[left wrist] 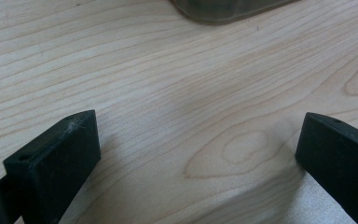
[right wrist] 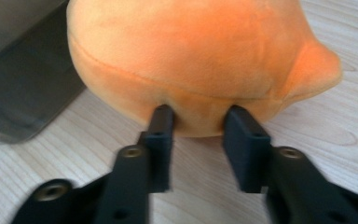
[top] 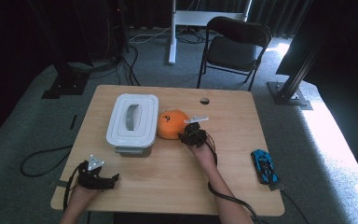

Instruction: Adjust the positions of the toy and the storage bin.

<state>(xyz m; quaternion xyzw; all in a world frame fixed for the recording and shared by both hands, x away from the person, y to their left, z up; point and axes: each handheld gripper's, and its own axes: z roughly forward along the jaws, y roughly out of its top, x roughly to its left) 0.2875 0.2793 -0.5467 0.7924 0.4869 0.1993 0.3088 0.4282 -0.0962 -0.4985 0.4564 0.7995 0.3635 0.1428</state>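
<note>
Orange plush toy (right wrist: 191, 60) pinched at its lower edge by right tongs (right wrist: 198, 122); left tongs (left wrist: 196, 154) gape apart

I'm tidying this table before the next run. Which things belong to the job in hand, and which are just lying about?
In the job:
- orange plush toy, pinched at its lower edge by the right gripper

Lying about:
- white lidded container, beside the toy
- blue toy car, near the table's right edge
- left gripper, open over bare table
</note>
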